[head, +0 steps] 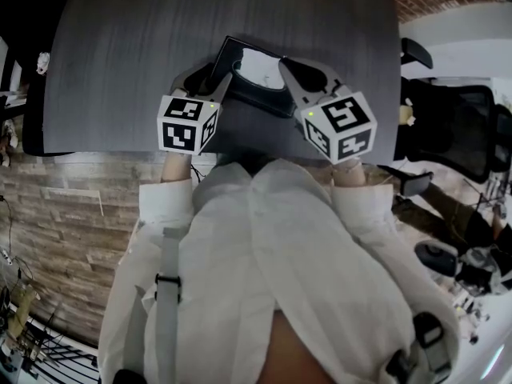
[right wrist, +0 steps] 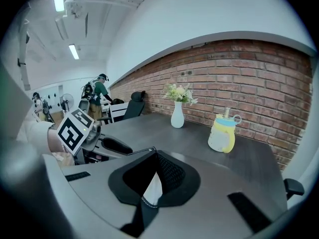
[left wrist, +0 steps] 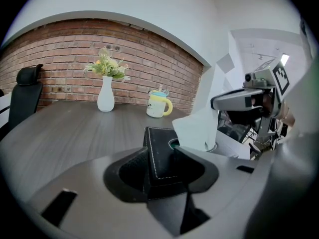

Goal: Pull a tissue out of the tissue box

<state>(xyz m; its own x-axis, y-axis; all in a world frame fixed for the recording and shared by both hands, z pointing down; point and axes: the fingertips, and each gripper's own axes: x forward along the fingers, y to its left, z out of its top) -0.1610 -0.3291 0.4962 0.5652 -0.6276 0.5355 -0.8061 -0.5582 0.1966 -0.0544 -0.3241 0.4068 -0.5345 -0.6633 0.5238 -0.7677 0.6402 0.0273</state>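
1. Black stitched leather covers the tissue box, which sits on a grey wood-grain table. Everything below is placed from that box.
2. At the box's left is the left gripper. Its tongs are spread wide, with one jaw on each side of the box's near corner, clamped on it. In the left gripper view, the stitched edge of the box stands between its jaws.
3. A white tissue rises from the slot in the top of the box and leans toward the box's right side. In the head view it is only a pale patch, so how much remains inside is unclear.
4. At the box's right, the right gripper has its tongs drawn narrow, pinched on the tissue above the box. The right gripper view shows the white sheet caught between its jaws.
5. Beyond the box stand a white vase with flowers and, further right, a yellow cup with a blue lid. Both are well apart from the box.
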